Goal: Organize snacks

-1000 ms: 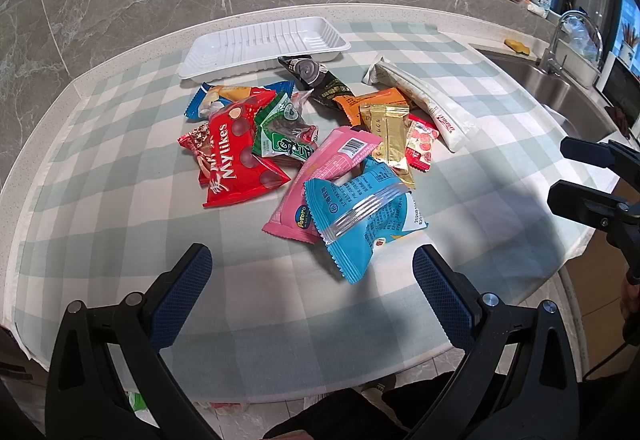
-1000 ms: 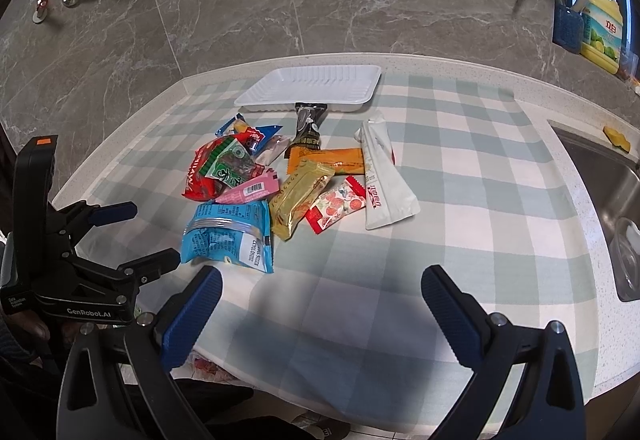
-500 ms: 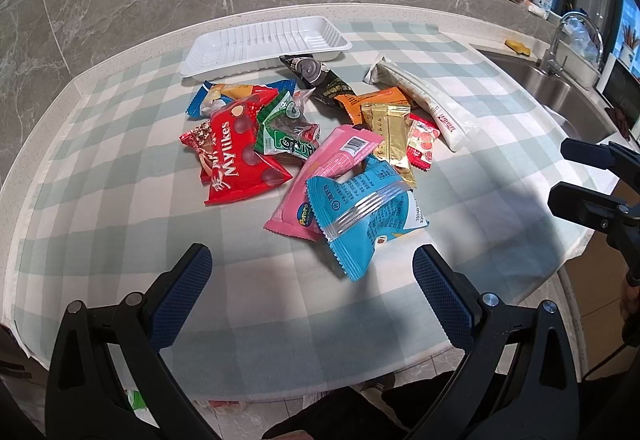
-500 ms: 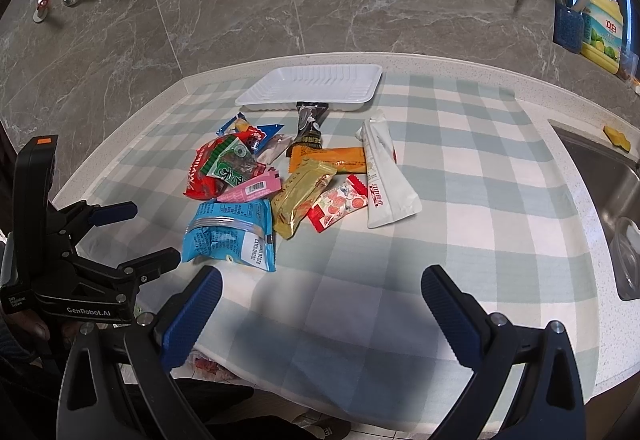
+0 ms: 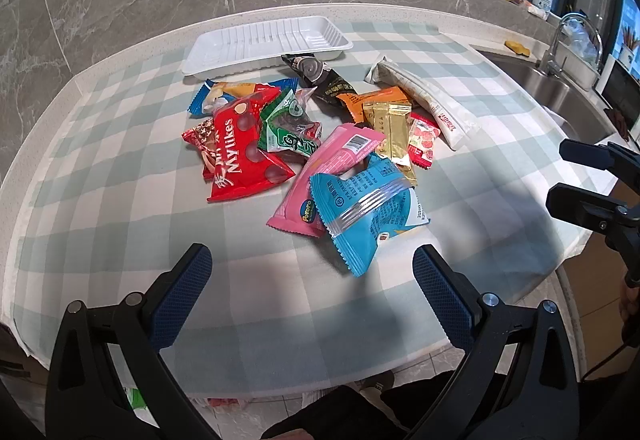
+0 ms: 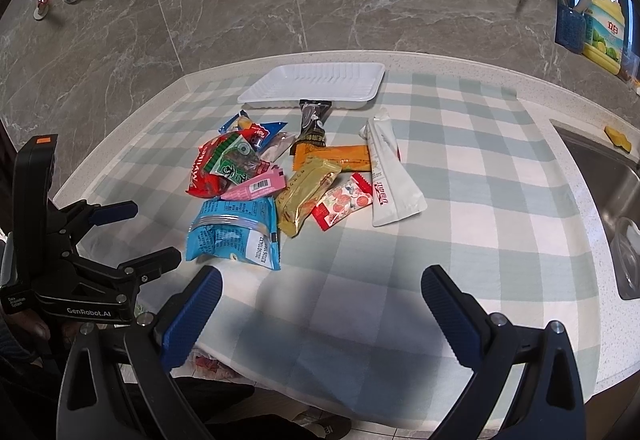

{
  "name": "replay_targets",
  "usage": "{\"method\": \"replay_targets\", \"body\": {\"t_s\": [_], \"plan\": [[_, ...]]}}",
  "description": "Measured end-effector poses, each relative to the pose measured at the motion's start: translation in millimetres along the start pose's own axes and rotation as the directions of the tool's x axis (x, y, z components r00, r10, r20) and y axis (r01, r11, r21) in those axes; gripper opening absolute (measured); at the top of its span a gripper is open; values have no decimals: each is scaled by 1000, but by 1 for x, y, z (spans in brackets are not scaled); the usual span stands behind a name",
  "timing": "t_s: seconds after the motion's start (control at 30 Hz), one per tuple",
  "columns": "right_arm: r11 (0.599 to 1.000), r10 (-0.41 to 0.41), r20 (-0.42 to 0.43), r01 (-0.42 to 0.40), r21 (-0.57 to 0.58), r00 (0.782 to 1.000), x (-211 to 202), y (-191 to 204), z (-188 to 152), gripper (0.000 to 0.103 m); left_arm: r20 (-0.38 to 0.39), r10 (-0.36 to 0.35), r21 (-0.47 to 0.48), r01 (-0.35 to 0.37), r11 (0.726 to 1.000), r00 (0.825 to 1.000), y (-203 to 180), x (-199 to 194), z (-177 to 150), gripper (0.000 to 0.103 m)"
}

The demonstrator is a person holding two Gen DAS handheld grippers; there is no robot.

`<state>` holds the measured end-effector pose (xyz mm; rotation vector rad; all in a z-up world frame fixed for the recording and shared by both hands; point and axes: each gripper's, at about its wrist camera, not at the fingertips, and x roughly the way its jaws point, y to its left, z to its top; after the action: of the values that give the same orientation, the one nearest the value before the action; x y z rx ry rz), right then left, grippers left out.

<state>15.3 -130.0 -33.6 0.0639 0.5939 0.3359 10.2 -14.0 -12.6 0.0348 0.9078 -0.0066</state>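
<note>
Nothing has shifted: both the left gripper [image 5: 312, 272] and right gripper [image 6: 322, 290] hang released, so reach first for the blue packet [image 5: 366, 206], nearest the white tray's [image 5: 224, 60] far side

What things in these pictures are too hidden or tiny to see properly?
- Small red packet, left wrist view: mostly under the Mylikes bag; name unreadable.
- Pink packet, right wrist view: the blue packet and green packet cover most of it.
- Orange packet, left wrist view: the gold packet hides its near end.
- White pouch, right wrist view: print too small.
</note>
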Motion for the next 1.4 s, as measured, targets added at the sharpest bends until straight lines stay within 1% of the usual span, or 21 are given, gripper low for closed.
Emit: {"method": "replay_targets", "body": {"t_s": [0.23,0.9,1.1,1.17,1.3,1.37,1.4], "plan": [[1000,0,-6,0,-4,1000,0,9,-1,102,-6,-6,-7,6,1000,1000,2,-3,-4,101],[1000,3,-23,-3,3,1000,7,7,2,102,-42,-29,-15,28,999,999,10,7,2,101],[1000,4,-30,-4,1,1000,11,6,5,102,-76,-60,-26,59,998,995,12,17,2,101],[1000,3,-29,-3,1,1000,11,6,5,102,-74,-54,-15,53,998,996,11,18,3,101],[1000,3,-29,-3,2,1000,10,6,5,102,-64,-44,39,47,998,997,3,18,9,101],[1000,0,-28,0,5,1000,12,5,8,102,-48,-31,99,35,994,998,-5,16,14,101],[1000,-1,-28,1,8,1000,12,4,8,102,-31,-14,145,19,989,999,-12,15,17,101]]}}
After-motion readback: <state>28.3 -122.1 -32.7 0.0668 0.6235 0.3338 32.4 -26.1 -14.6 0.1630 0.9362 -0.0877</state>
